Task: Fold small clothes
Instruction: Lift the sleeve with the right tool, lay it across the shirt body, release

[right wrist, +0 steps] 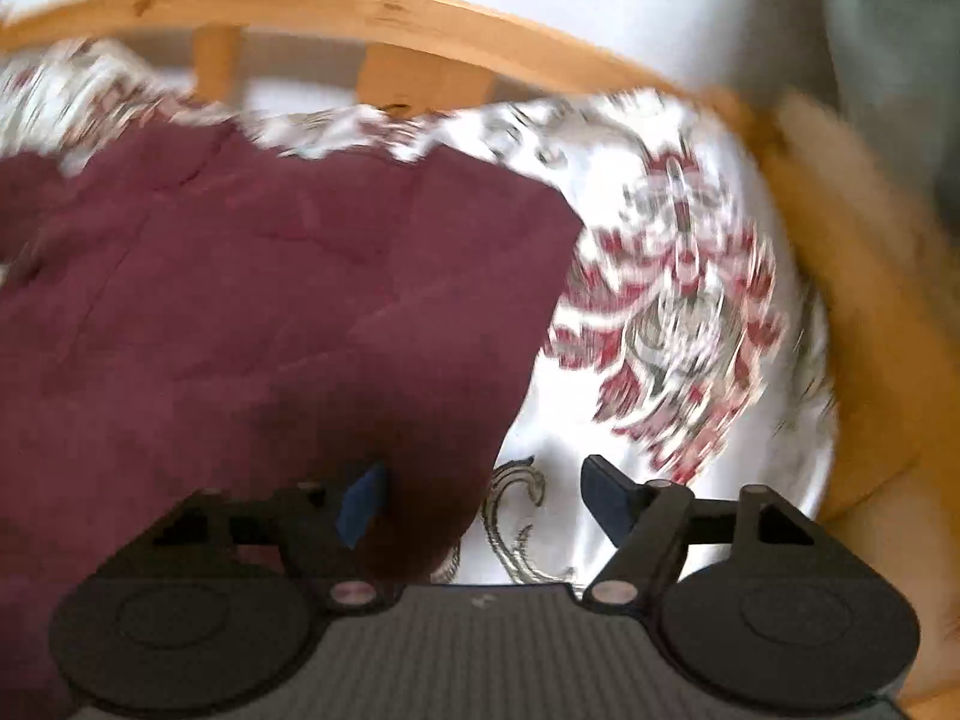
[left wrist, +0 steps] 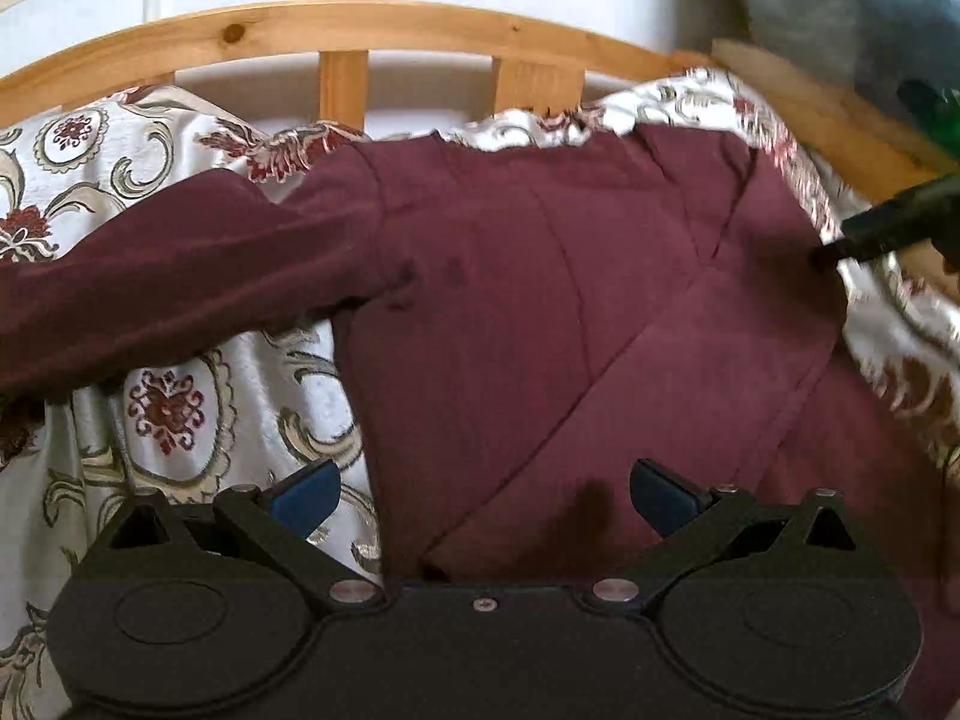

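A maroon long-sleeved garment lies on a floral bedspread, one sleeve stretched out to the left and a fold lying diagonally across its body. My left gripper stands open just above the garment's near left edge, nothing between its blue pads. In the blurred right wrist view the same maroon garment fills the left half. My right gripper is open over the garment's right edge, its pads apart and not pressing the cloth. A black part of the right gripper shows at the garment's far right side.
A wooden slatted rail runs along the far side of the bed, with a white wall behind. The floral bedspread lies bare to the right of the garment. A wooden edge borders the bed on the right.
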